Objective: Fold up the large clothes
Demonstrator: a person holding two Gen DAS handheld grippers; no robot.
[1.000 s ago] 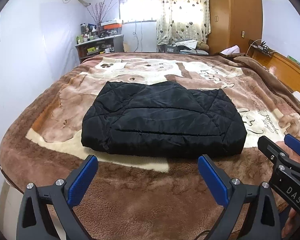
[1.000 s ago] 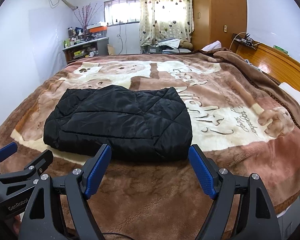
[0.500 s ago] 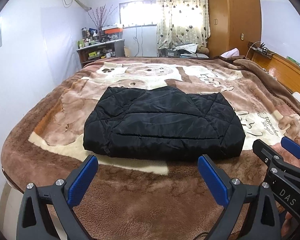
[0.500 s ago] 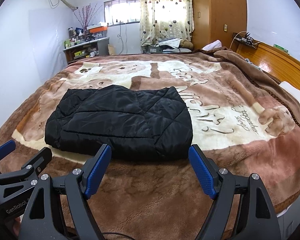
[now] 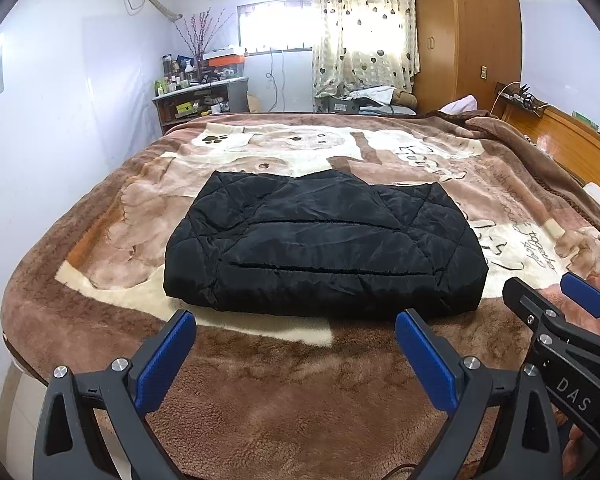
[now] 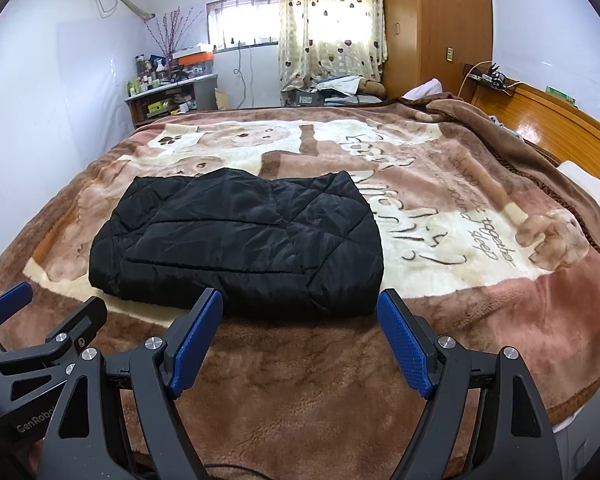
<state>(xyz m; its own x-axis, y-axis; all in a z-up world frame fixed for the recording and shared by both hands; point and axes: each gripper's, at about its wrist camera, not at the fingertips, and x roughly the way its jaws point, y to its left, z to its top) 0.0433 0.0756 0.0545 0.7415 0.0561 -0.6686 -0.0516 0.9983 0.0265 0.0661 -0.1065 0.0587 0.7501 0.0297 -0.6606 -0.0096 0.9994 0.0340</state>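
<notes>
A black quilted jacket [image 5: 324,244] lies folded into a flat rectangle on the brown bear-print blanket [image 5: 260,392] of the bed; it also shows in the right wrist view [image 6: 240,244]. My left gripper [image 5: 296,344] is open and empty, held back from the jacket's near edge. My right gripper [image 6: 300,324] is open and empty, just short of the jacket's near right corner. The right gripper shows at the right edge of the left wrist view [image 5: 556,300]. The left gripper shows at the left edge of the right wrist view [image 6: 48,312].
A wooden headboard [image 6: 548,120] and a white pillow [image 6: 588,192] run along the right. A wardrobe [image 6: 436,28], curtains [image 6: 332,20] and a cluttered shelf [image 6: 168,96] stand beyond the bed's far end. A white wall [image 5: 60,120] is on the left.
Both grippers have drawn back and risen a little from the jacket, so it looks slightly smaller and farther. The jacket has not moved. Both stay open.
</notes>
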